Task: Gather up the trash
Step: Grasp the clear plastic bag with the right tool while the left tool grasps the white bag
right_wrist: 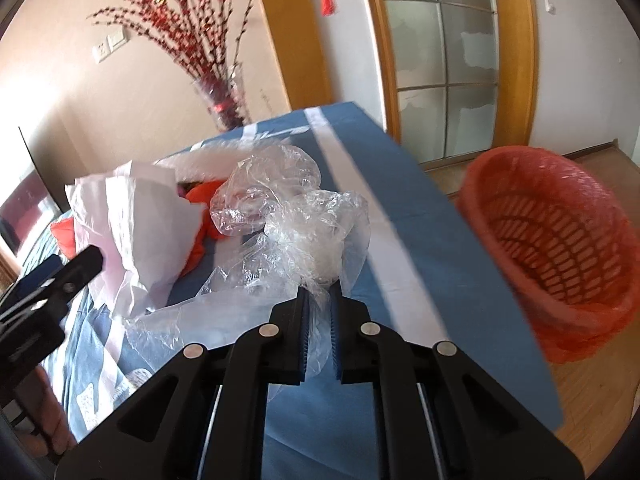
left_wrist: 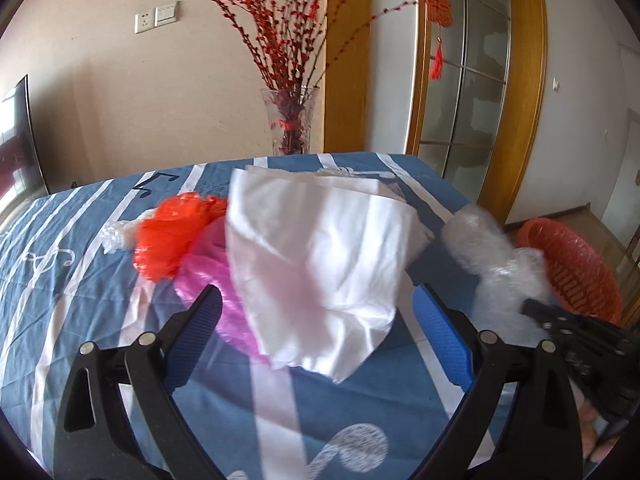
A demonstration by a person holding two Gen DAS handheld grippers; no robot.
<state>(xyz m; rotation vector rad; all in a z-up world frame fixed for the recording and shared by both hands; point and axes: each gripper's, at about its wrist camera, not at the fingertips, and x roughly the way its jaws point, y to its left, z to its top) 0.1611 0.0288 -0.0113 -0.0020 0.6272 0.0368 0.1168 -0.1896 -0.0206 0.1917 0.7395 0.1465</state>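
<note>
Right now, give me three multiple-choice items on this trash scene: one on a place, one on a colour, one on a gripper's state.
1. Where is the basket?
A. on the bed
B. on the floor beside the bed
C. on a shelf

2. What colour is the bag lying under the white bag?
A. green
B. black
C. pink

3. How is the right gripper?
A. shut on the clear plastic bag
B. open and empty
C. holding the vase

Answers: B, the basket stands on wooden floor past the bed edge; C, the pink bag shows beneath it; A, its jaws pinch the clear plastic bag.
</note>
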